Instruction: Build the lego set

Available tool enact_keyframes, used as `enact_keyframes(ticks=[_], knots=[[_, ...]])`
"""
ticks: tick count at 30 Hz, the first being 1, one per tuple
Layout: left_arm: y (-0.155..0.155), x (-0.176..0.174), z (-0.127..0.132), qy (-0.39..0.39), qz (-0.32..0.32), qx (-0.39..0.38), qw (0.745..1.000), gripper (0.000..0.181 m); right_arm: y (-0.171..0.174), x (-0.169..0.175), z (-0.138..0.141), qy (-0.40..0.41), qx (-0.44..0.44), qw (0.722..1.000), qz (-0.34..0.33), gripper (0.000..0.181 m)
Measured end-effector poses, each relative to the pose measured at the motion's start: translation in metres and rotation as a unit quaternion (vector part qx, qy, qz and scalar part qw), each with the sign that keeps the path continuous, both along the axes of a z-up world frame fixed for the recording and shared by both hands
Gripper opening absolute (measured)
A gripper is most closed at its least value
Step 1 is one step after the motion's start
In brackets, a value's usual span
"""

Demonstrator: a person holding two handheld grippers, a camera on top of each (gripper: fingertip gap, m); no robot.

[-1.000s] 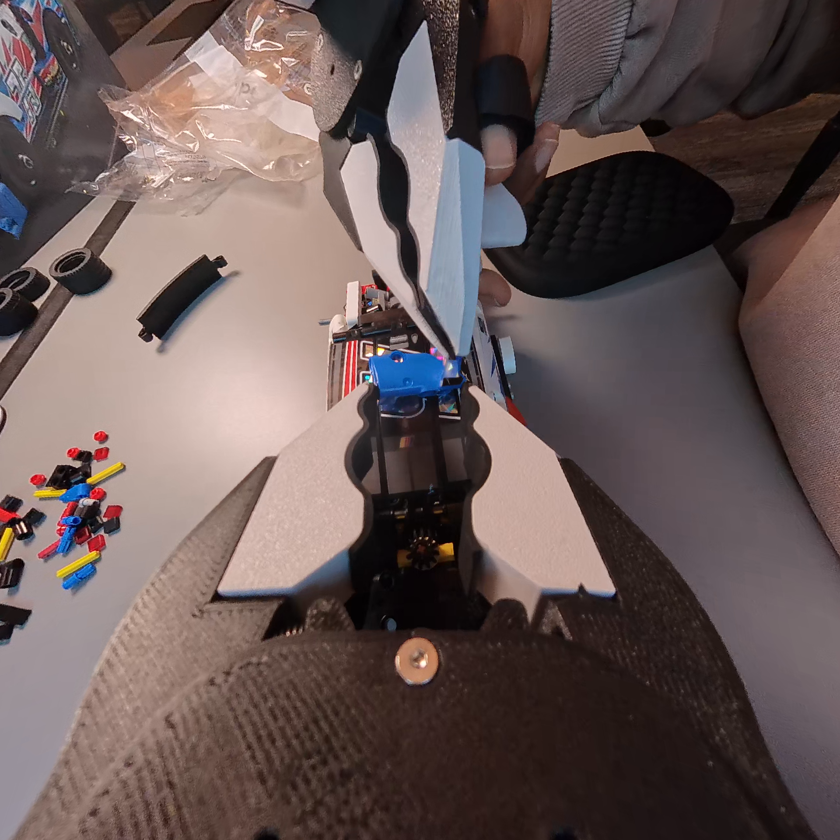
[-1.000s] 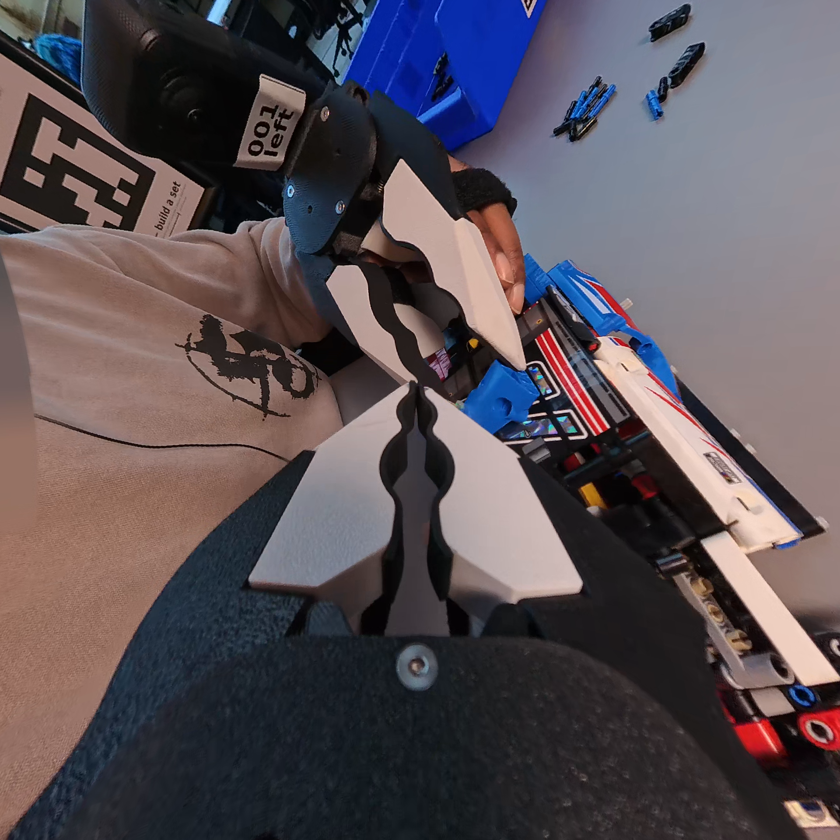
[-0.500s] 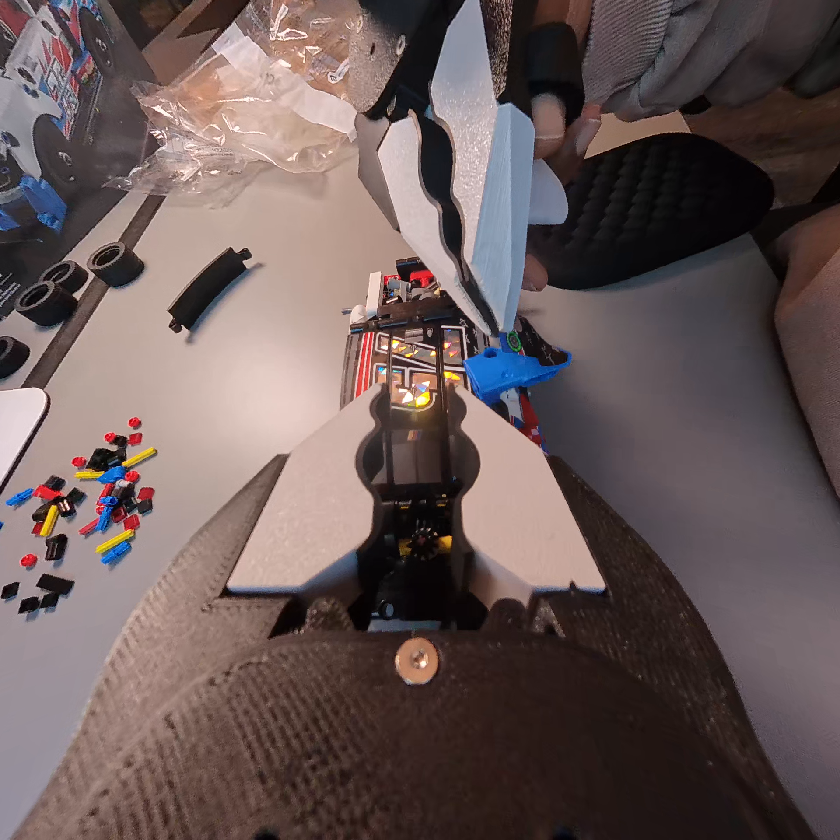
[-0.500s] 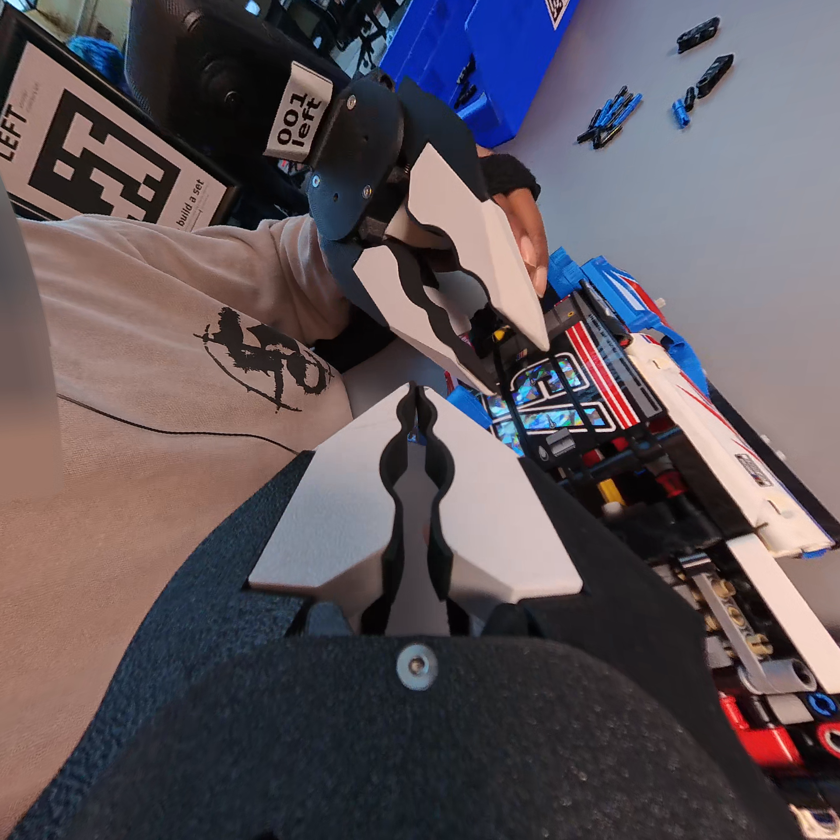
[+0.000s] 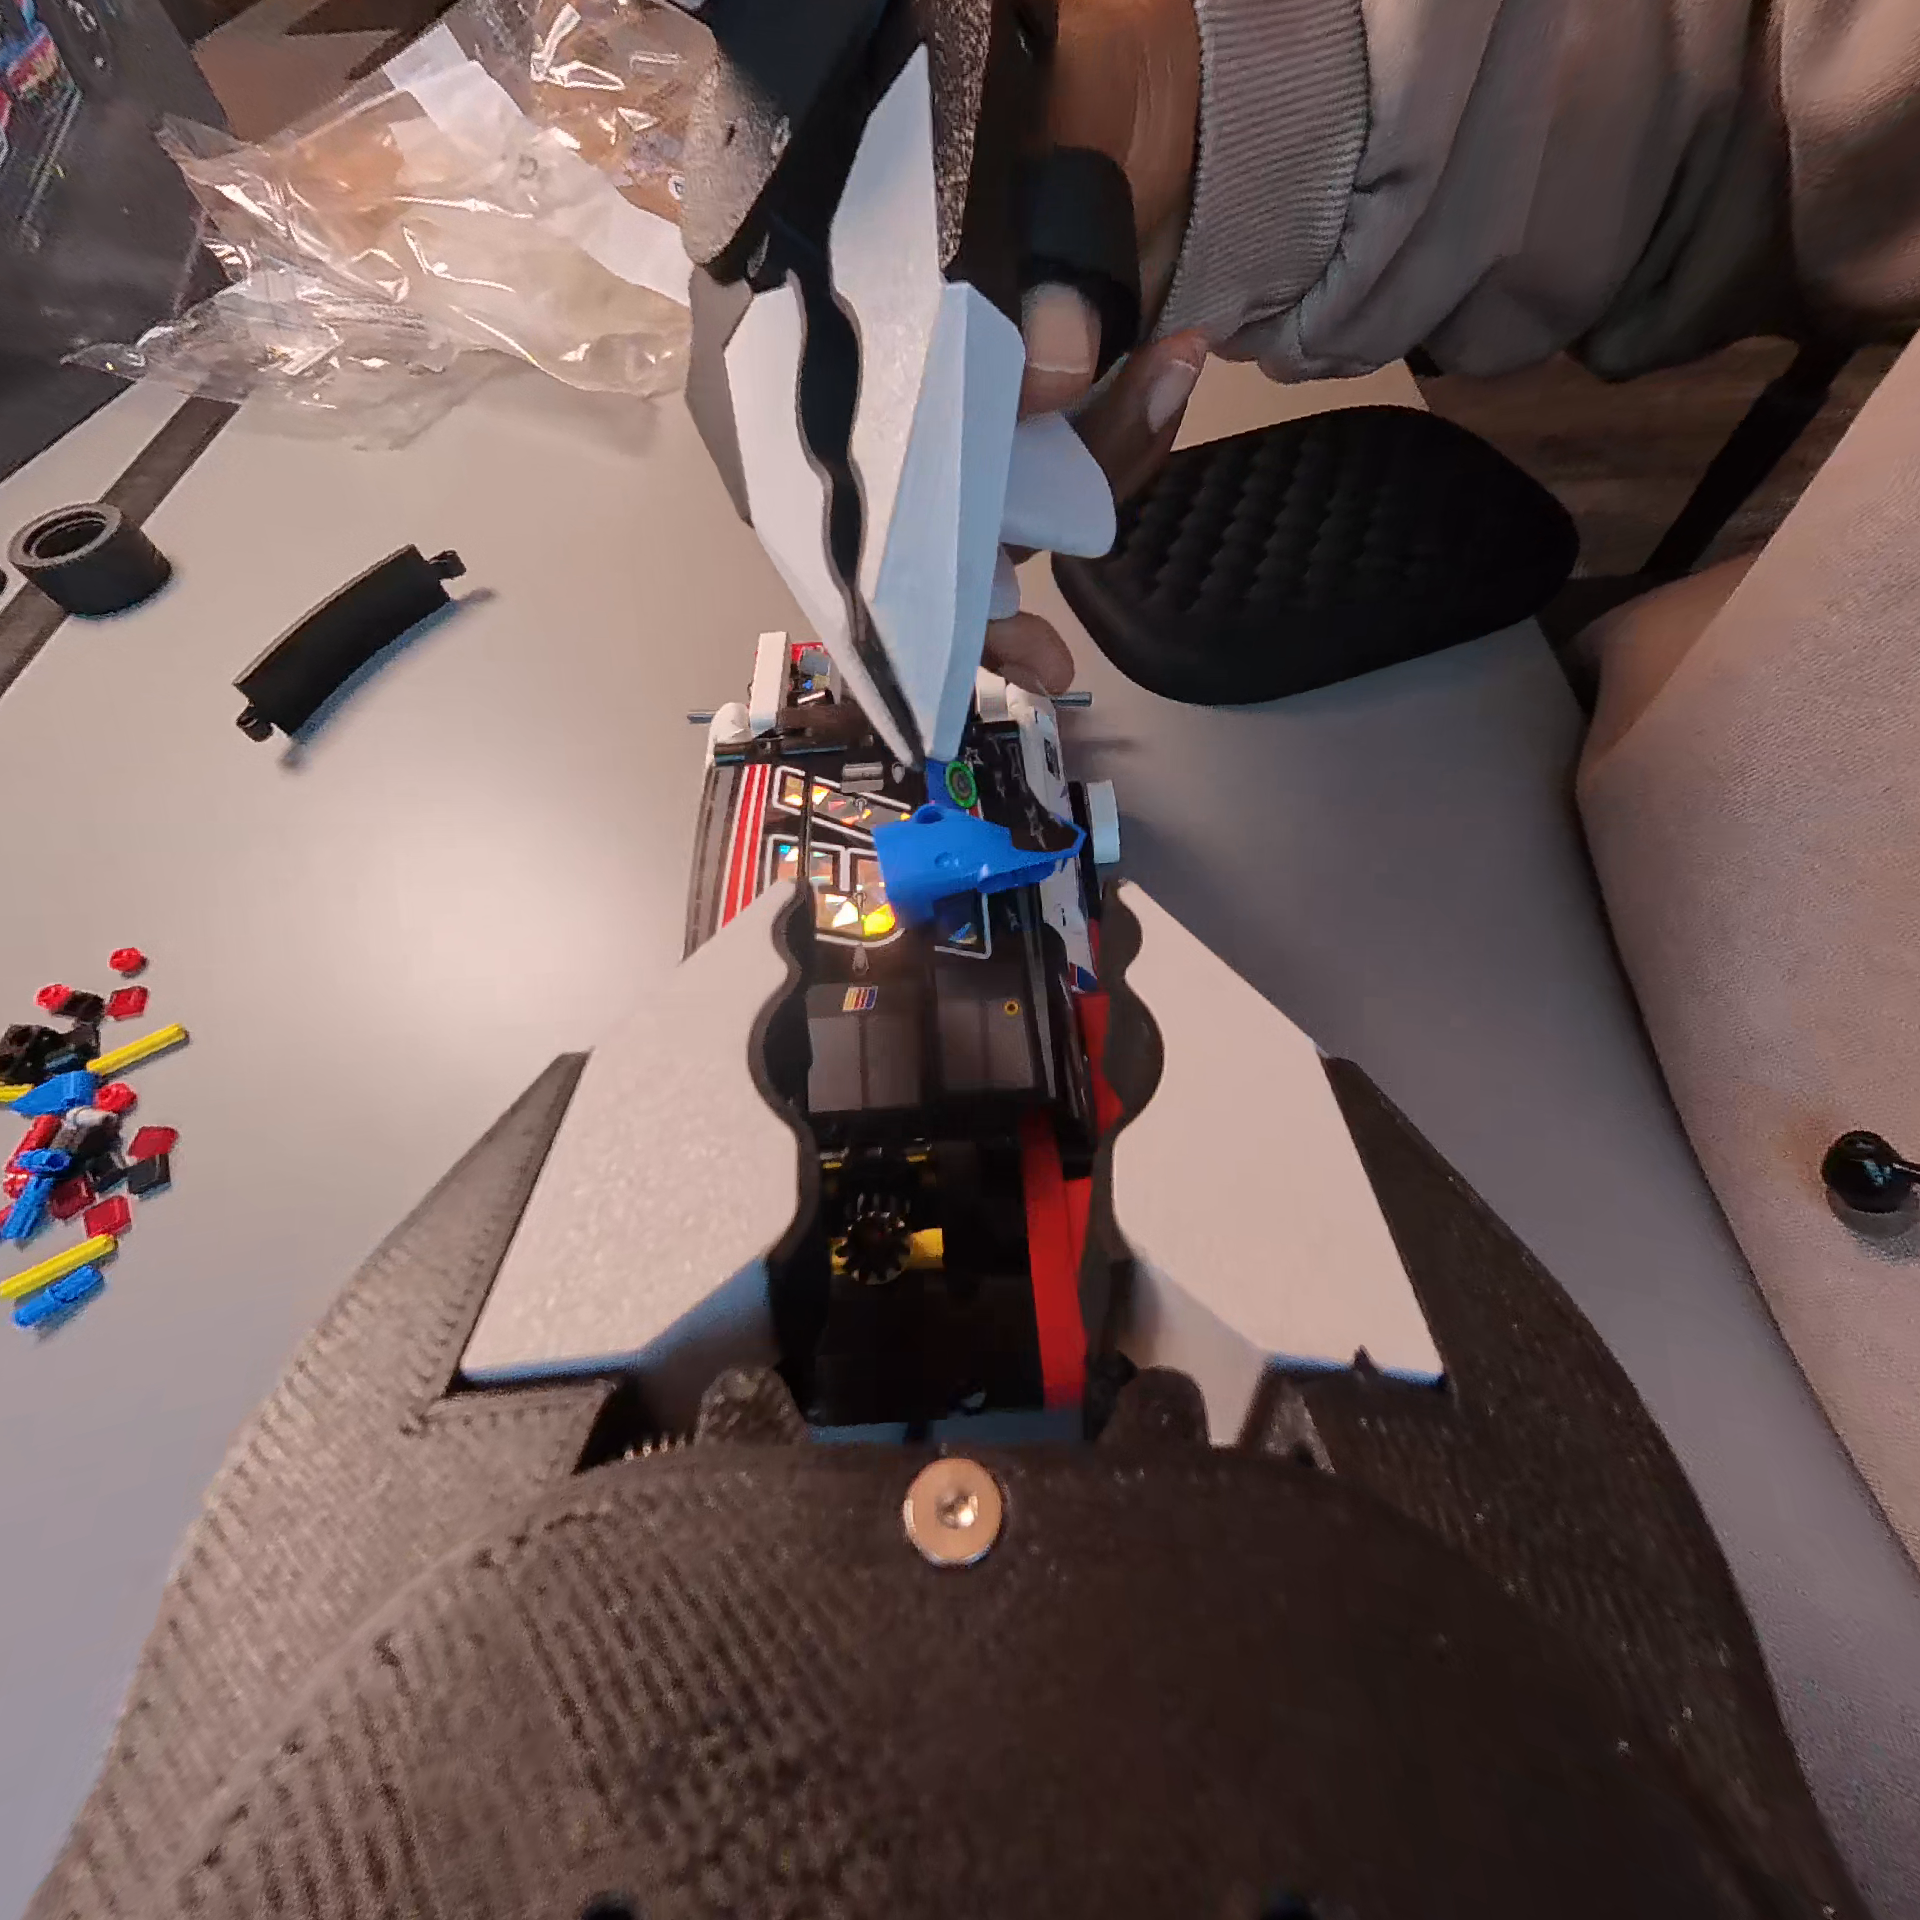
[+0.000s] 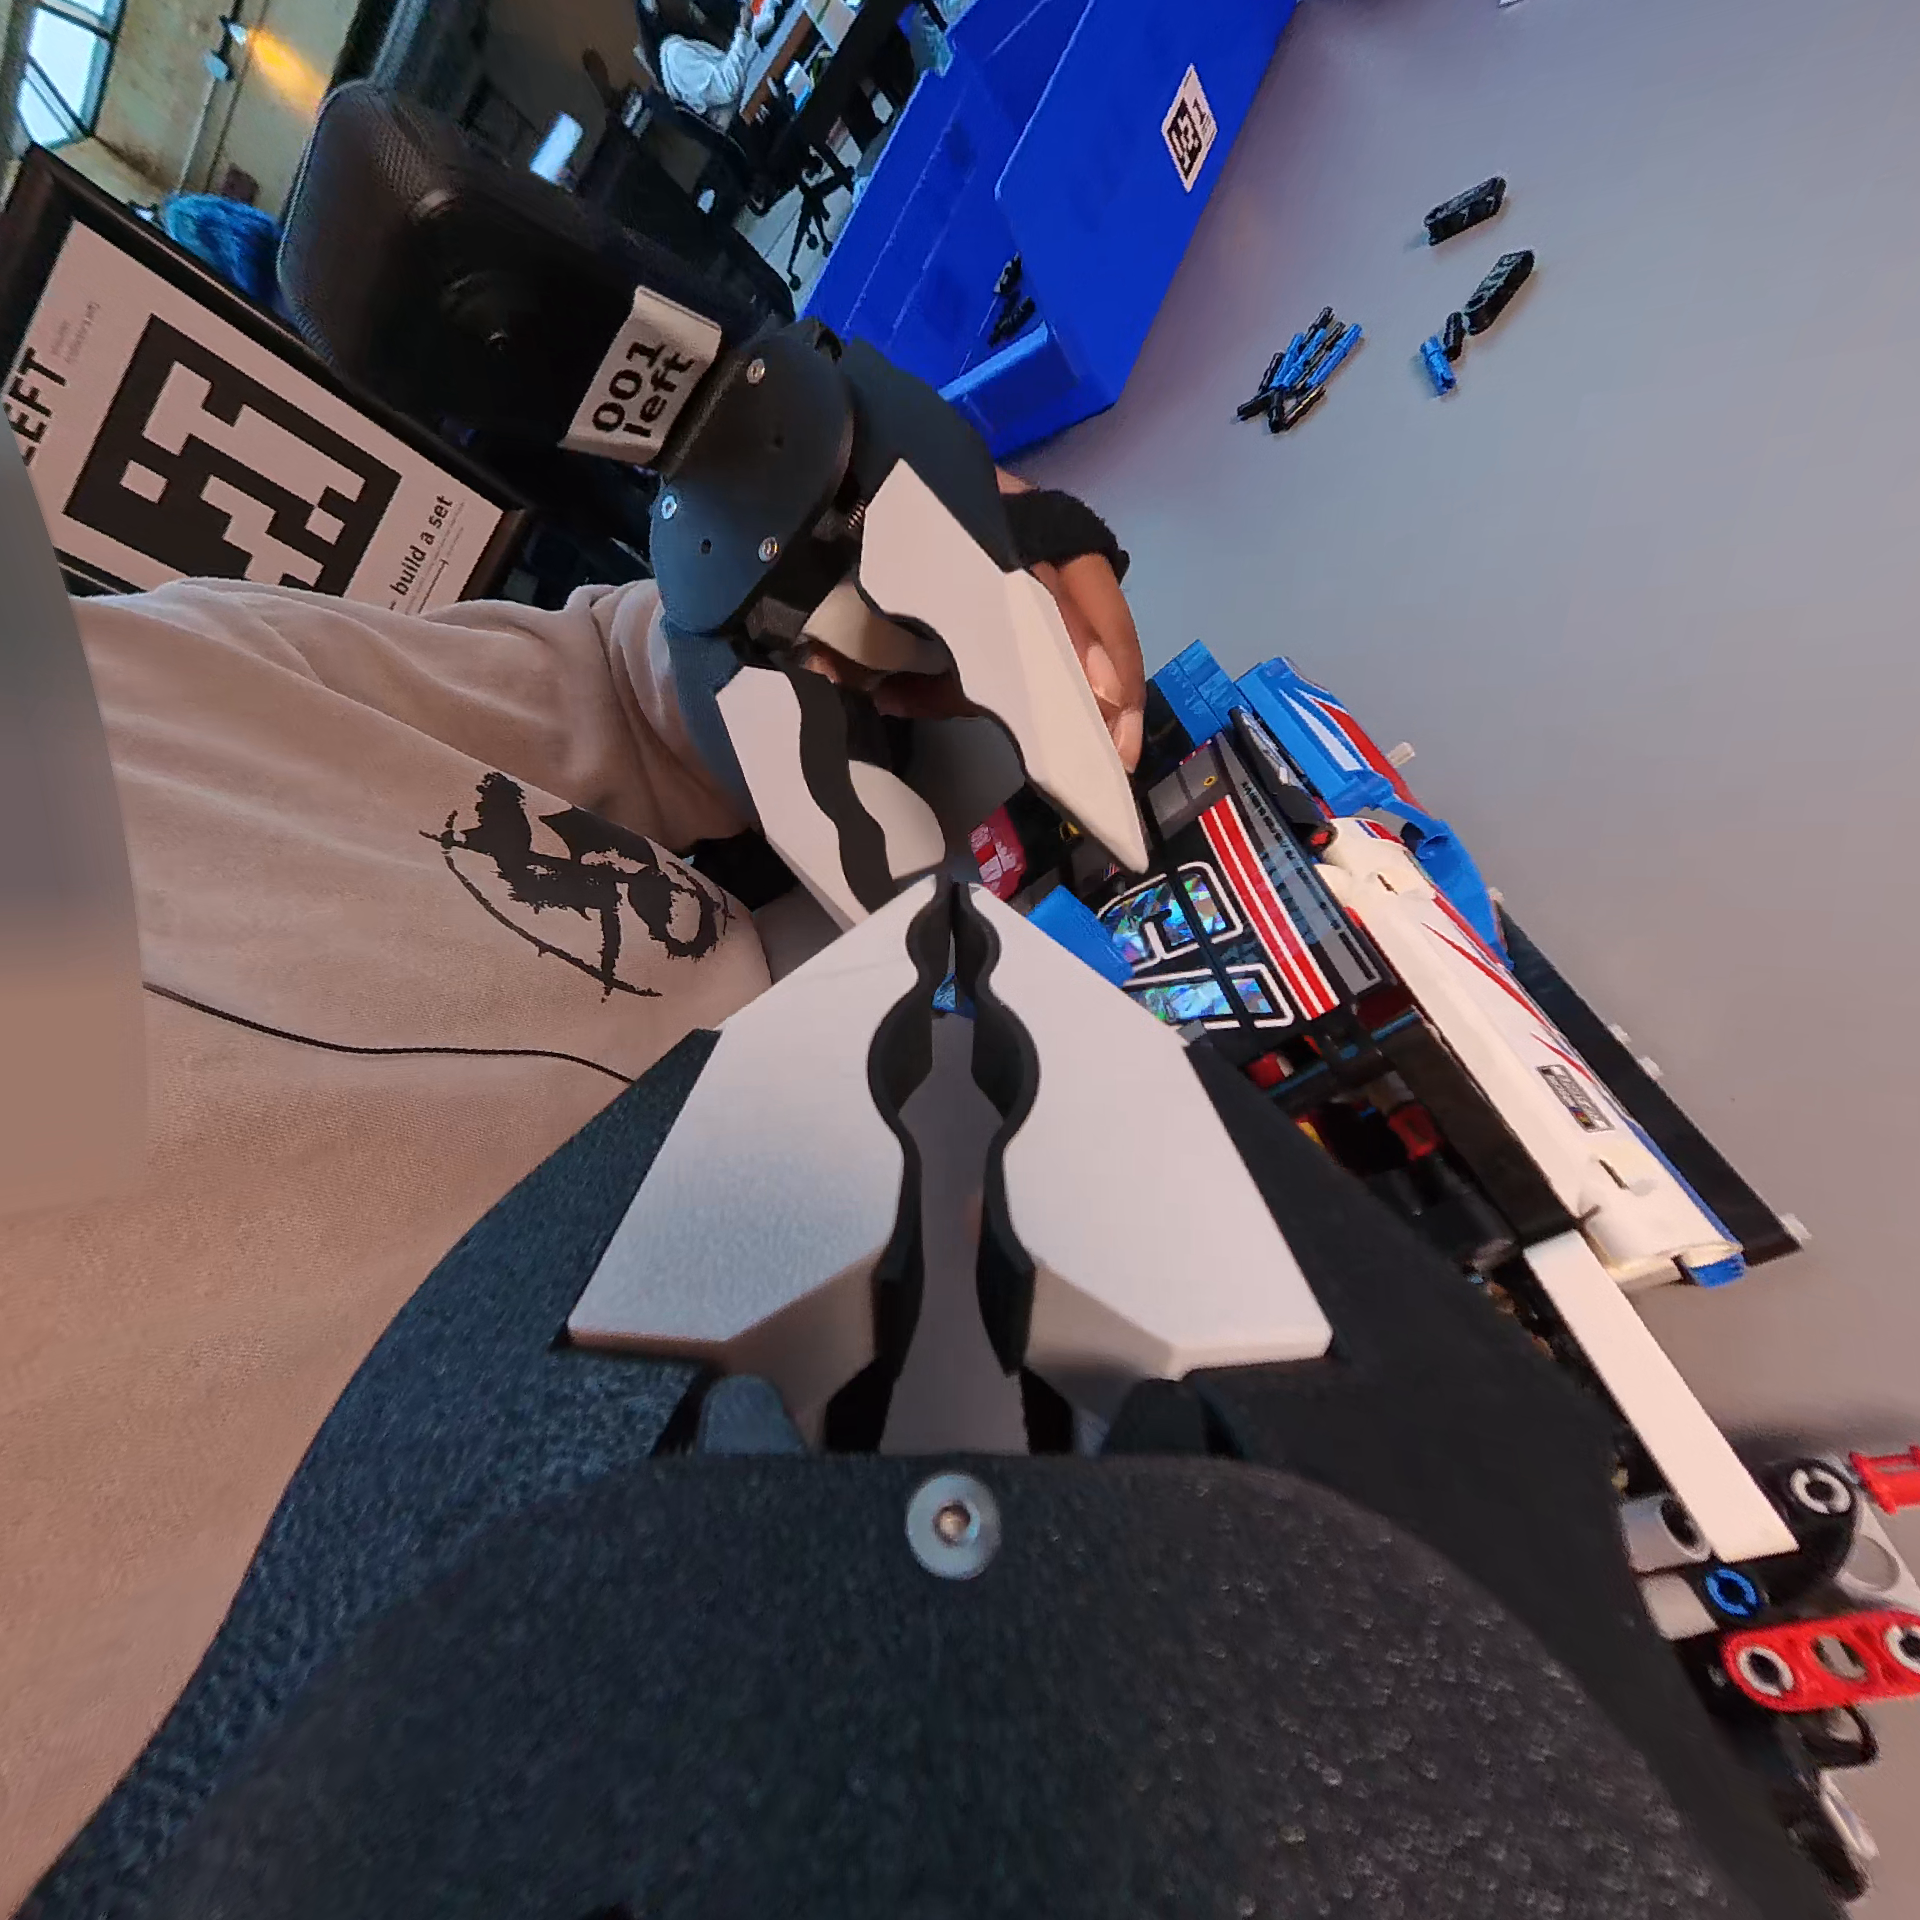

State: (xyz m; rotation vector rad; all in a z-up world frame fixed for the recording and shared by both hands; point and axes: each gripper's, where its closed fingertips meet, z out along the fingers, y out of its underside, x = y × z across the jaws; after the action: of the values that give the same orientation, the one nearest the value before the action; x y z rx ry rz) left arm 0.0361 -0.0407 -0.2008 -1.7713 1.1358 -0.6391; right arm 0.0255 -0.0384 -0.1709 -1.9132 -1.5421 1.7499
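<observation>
Apparently unclamped: left gripper (image 5: 951, 914) astride car (image 5: 894, 1039).

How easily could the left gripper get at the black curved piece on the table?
Probably yes: the black curved piece lies alone on the table, but the left gripper must first come off the car it straddles.

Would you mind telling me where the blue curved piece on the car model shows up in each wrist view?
Left wrist view: the blue curved piece sits just above centre, on the car's holographic panel.
Right wrist view: only a blue corner shows, centre, beside the right tool's tips.
Shared landmark: the red-striped holographic panel.
</observation>
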Motion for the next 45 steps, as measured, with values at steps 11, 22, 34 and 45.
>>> enact_keyframes(ticks=[11,22,34,45], knots=[[0.005,0.005,0.001,-0.024,0.016,-0.017,0.999,0.037,0.004,-0.003,0.003,0.014,0.010,1.000,-0.006,0.000],[0.007,0.005,0.006,-0.064,0.042,-0.058,0.995,0.037,0.007,-0.005,0.008,0.030,0.013,0.999,-0.016,0.000],[0.009,0.003,0.009,-0.106,0.064,-0.109,0.986,0.038,0.007,-0.006,0.014,0.048,0.022,0.998,-0.020,0.000],[0.020,-0.007,0.007,-0.064,0.095,-0.036,0.993,0.037,-0.007,-0.001,0.015,0.055,0.040,0.998,0.000,0.000]])
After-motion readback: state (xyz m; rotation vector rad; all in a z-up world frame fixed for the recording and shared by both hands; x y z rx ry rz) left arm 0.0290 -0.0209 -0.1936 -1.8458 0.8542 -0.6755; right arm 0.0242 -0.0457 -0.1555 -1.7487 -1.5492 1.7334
